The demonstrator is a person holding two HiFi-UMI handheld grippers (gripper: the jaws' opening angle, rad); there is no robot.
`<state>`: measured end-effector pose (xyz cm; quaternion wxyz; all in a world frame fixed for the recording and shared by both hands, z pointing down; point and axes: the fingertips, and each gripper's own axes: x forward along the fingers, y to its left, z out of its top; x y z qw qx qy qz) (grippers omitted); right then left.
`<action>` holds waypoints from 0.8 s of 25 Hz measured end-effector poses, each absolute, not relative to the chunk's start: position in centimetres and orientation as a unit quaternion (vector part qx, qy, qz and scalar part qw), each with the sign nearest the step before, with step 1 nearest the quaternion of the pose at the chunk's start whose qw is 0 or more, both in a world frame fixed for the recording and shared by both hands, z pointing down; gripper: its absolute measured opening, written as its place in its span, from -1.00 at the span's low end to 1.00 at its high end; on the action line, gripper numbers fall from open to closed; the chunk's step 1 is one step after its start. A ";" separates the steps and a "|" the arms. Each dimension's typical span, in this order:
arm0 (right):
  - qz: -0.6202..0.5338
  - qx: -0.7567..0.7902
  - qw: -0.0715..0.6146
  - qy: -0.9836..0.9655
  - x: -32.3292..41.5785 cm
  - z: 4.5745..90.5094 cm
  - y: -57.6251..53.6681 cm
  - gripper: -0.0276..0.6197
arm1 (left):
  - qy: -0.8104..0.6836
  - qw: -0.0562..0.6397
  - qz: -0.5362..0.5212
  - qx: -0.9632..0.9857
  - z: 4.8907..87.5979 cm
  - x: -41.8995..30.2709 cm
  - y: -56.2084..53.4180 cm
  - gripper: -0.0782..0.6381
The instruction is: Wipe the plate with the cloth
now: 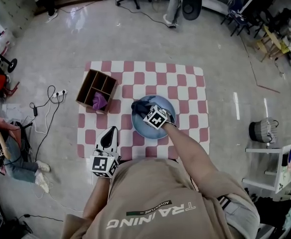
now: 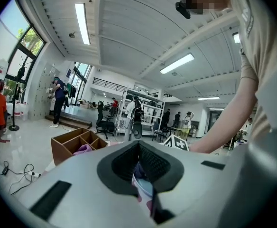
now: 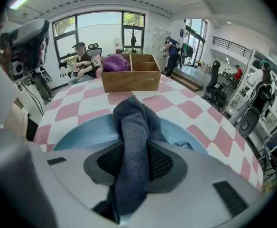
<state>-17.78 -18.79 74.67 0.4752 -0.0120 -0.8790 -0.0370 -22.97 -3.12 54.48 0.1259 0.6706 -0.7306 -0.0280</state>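
Observation:
A round blue plate [image 1: 141, 128] lies in the middle of a pink-and-white checkered mat [image 1: 185, 83]. My right gripper [image 1: 144, 110] hangs over the plate's far left part, tilted steeply down, and is shut on a dark grey-blue cloth [image 1: 138, 105]. In the right gripper view the cloth [image 3: 131, 127] runs up between the pads and bunches on the plate [image 3: 79, 136]. My left gripper [image 1: 108, 134] rests near the mat's front left edge, apart from the plate. Its jaws stand together, with nothing between them [image 2: 141, 171].
A brown divided wooden box [image 1: 96, 90] stands at the mat's back left, with a purple cloth [image 1: 99, 102] in one compartment. Cables and a power strip [image 1: 56, 93] lie on the floor to the left. A basket [image 1: 262, 131] and a white shelf stand to the right.

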 end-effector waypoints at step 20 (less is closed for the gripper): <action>-0.042 0.067 0.531 -0.843 -10.4 74.8 -25.4 -0.50 | -0.751 0.108 -0.024 0.651 52.3 -19.8 -4.1 -0.75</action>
